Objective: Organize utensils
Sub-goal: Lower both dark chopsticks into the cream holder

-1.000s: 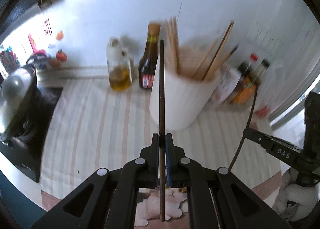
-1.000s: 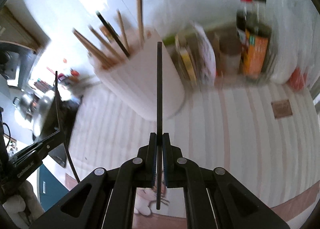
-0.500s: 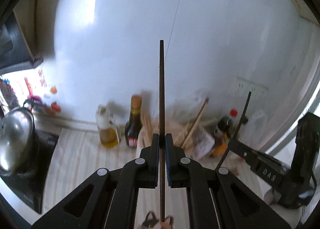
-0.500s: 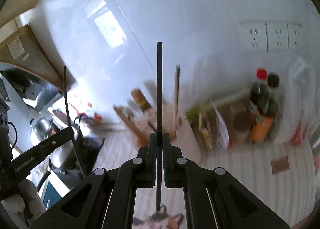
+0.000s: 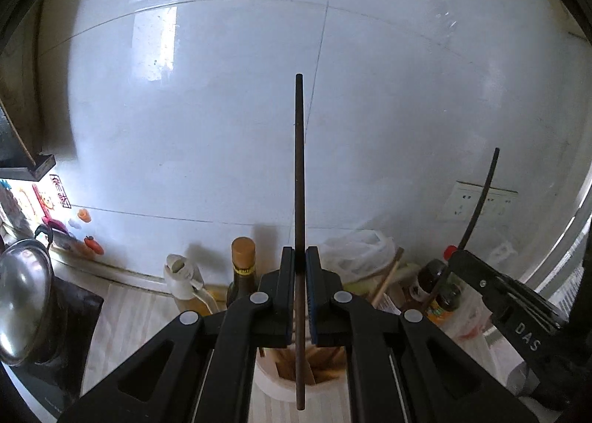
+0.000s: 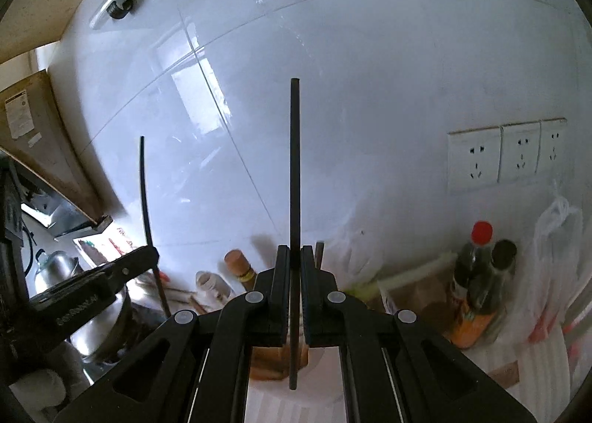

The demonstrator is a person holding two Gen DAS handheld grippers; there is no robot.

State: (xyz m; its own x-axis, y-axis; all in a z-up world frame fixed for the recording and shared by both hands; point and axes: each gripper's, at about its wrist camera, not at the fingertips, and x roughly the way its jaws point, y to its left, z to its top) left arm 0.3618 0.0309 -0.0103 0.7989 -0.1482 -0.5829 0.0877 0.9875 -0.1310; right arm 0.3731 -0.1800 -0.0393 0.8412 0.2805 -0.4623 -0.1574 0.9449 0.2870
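My left gripper [image 5: 300,256] is shut on a dark chopstick [image 5: 299,171] that stands upright against the white wall. Below it is the white utensil holder [image 5: 281,388] with several wooden chopsticks inside. My right gripper [image 6: 295,254] is shut on a second dark chopstick [image 6: 295,164], also upright, above the same holder [image 6: 322,352]. Each gripper shows in the other's view: the right gripper [image 5: 458,256] at the right with its chopstick [image 5: 481,197], the left gripper [image 6: 153,251] at the left with its chopstick [image 6: 146,197].
Behind the holder stand a brown-capped sauce bottle [image 5: 242,267], an oil bottle [image 5: 185,284], red-capped bottles [image 6: 475,275] and plastic bags [image 6: 555,256]. A steel pot [image 5: 22,293] sits on the stove at left. Wall sockets [image 6: 507,156] are on the tiled wall.
Both grippers have risen and tilted up with their chopsticks. The holder has dropped to the bottom of both views and the wall now fills them.
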